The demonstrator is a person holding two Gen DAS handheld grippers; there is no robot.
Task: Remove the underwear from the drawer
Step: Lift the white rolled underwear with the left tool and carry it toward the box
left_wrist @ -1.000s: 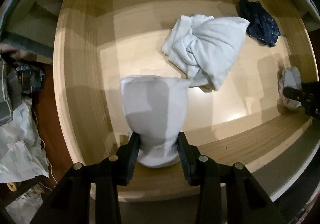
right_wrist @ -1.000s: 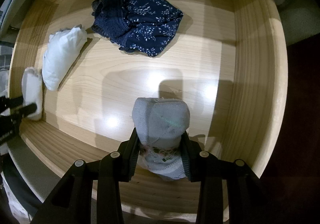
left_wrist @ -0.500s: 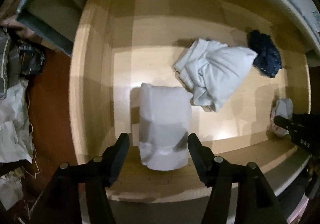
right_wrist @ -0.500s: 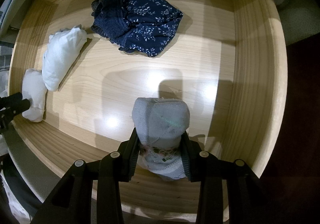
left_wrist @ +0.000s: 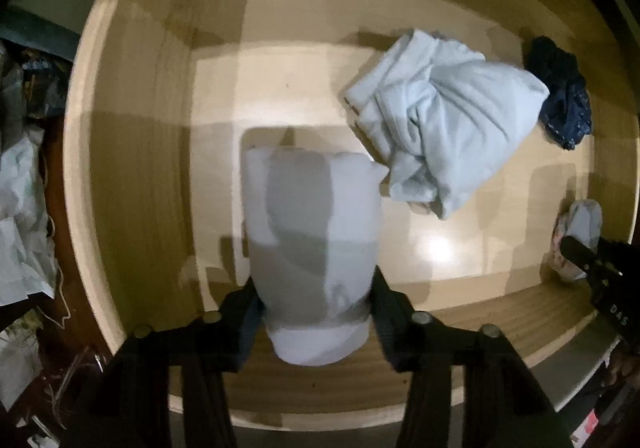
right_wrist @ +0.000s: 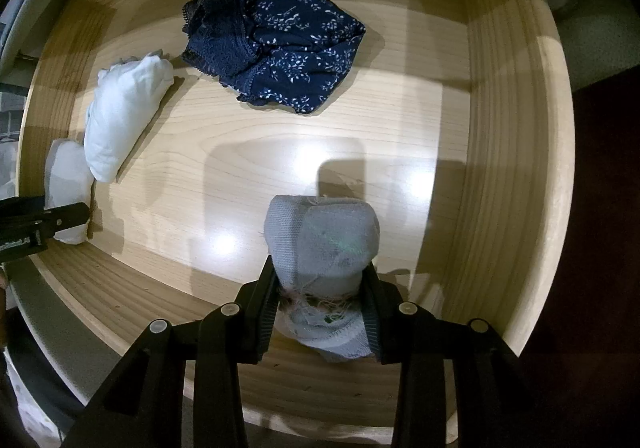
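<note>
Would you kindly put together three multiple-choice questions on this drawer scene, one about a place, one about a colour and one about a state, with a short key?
1. Where does the navy floral underwear lie in the right wrist view?
A. toward the back of the drawer
B. on the front rim
C. between the right gripper's fingers

2. What colour is the rolled piece in the right gripper?
A. red
B. grey
C. navy

3. How does the left gripper stand?
A. wide open over bare wood
B. out of view
C. fingers against a white rolled piece

Key:
1 A, it sits beyond the grey roll, near the far wall.
2 B, grey knit shows between the fingers.
3 C, both fingers press the white roll's sides.
</note>
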